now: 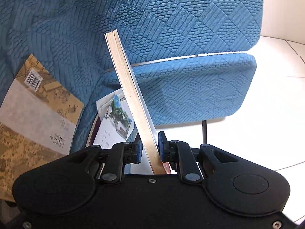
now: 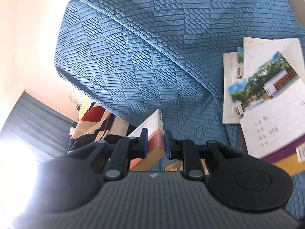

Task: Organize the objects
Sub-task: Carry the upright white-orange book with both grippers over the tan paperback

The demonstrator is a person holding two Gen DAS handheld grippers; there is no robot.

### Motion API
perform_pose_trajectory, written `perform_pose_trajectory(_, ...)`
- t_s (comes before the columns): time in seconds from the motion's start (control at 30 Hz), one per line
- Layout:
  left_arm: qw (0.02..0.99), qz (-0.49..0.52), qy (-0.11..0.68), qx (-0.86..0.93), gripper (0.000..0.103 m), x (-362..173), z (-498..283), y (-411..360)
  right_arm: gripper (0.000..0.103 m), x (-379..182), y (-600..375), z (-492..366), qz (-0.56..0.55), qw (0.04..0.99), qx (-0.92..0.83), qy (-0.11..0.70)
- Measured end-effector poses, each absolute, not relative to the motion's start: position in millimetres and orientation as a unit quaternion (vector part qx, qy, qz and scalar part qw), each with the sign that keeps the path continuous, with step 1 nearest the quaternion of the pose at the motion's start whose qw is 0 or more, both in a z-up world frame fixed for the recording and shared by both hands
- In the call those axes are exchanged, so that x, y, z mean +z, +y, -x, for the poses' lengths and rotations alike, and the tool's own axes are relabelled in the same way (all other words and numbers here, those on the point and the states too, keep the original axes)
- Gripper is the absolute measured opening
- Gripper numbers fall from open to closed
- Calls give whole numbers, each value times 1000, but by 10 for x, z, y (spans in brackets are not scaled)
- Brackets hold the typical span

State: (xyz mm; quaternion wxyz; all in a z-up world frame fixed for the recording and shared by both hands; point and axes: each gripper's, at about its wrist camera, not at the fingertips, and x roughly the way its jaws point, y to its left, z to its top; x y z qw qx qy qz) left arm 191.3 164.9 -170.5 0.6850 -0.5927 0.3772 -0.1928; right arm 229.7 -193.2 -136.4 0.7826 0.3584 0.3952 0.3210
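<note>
Your left gripper (image 1: pixel 149 147) is pinching a thin book (image 1: pixel 125 93) edge-on, so you are seeing only its yellowed page block and a sliver of cover; the title is hidden, and its lower end is disappearing behind the gripper body. The book is tilting up and to the left in front of the blue textured sofa (image 1: pixel 171 19).

Behind it, a white booklet with a building photo (image 1: pixel 116 120) is lying on the seat, partly covered by the held book and by your left finger (image 1: pixel 138 148). To the left, a tan book with a barcode (image 1: pixel 38 110) is running out of the frame's left edge; its print is upside down and hard to read.

Your right gripper (image 2: pixel 155 143) is clamping a pink-and-white book (image 2: pixel 152 131) by its spine. Most of that book is hiding below the gripper body, and its cover text is too small to make out.

In the right wrist view, a stack of white booklets (image 2: pixel 270 99) is lying on the seat toward the right, cut off by the frame; how many are in it you cannot tell. Striped fabric (image 2: pixel 91 122) is showing past the sofa's left end, washed out by glare.

The seat between the held pink-and-white book and the stack is lying bare. In the left wrist view the sofa's right end is giving way to pale tiled floor (image 1: pixel 266 114).
</note>
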Motion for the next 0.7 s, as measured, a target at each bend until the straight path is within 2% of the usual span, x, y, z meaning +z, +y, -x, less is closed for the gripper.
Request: perform_pose_trajectory(0.7, 655, 597, 438, -152, 15, -2644, -1625, 1709, 20, -2295, -2067, -1644, -403, 739, 281, 461)
